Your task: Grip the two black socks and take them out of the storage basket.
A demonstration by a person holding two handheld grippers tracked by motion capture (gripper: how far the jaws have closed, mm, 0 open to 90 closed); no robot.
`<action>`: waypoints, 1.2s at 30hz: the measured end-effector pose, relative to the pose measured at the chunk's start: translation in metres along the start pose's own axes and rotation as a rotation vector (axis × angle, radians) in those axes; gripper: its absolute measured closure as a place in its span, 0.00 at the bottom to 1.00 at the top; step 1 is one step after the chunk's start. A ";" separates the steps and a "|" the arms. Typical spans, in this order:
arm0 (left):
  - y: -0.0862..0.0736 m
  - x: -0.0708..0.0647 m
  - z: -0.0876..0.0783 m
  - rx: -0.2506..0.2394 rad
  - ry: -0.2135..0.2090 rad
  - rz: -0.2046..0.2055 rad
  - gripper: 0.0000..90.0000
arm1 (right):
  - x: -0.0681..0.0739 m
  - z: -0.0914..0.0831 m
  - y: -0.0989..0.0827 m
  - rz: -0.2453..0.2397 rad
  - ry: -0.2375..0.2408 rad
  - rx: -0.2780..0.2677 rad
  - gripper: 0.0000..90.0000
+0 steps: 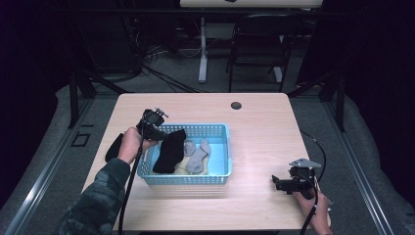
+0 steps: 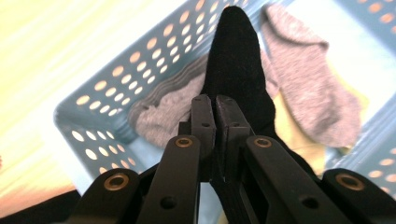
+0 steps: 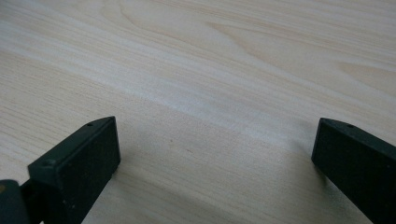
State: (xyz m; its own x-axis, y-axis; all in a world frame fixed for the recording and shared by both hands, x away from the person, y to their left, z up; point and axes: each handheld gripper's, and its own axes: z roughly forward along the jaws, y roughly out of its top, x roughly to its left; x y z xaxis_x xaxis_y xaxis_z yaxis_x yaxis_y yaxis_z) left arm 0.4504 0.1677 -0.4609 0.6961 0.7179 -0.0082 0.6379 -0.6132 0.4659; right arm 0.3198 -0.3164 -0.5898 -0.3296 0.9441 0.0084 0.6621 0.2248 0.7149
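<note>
My left gripper (image 1: 160, 133) (image 2: 215, 100) is shut on a black sock (image 1: 170, 152) (image 2: 236, 60), which hangs from its jaws over the left part of a blue perforated basket (image 1: 215, 128) (image 2: 116, 79). Grey socks (image 1: 198, 156) (image 2: 303, 88) lie inside the basket on something pale yellow (image 2: 289, 130). A second black sock (image 1: 113, 147) lies on the table left of the basket, beside the hand. My right gripper (image 1: 275, 182) (image 3: 215, 149) rests low over bare wood at the table's front right, its jaws wide open with nothing between them.
The light wooden table (image 1: 264, 132) has a dark round cable hole (image 1: 236, 105) near its far edge. A black chair (image 1: 259, 44) and a white desk leg (image 1: 202, 49) stand behind the table. Cables trail from both grippers toward the front edge.
</note>
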 end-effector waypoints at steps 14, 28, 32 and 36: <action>0.015 -0.010 -0.050 -0.108 0.001 0.045 0.97 | 0.000 0.000 0.000 0.000 0.000 0.000 0.00; 0.026 -0.009 -0.107 -0.205 0.031 0.058 0.97 | 0.000 0.000 0.000 -0.001 0.001 0.000 0.00; 0.027 -0.006 -0.122 -0.226 0.049 0.056 0.97 | 0.000 0.000 0.000 0.000 0.000 0.000 0.00; 0.025 -0.003 -0.136 -0.244 0.064 0.048 0.97 | 0.000 0.000 0.000 0.000 0.000 0.001 0.00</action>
State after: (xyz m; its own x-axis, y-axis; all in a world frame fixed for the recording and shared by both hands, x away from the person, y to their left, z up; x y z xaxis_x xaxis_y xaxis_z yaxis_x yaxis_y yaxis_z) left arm 0.4199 0.1951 -0.3291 0.6965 0.7140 0.0720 0.5005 -0.5552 0.6643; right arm 0.3198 -0.3164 -0.5897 -0.3299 0.9440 0.0081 0.6624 0.2254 0.7144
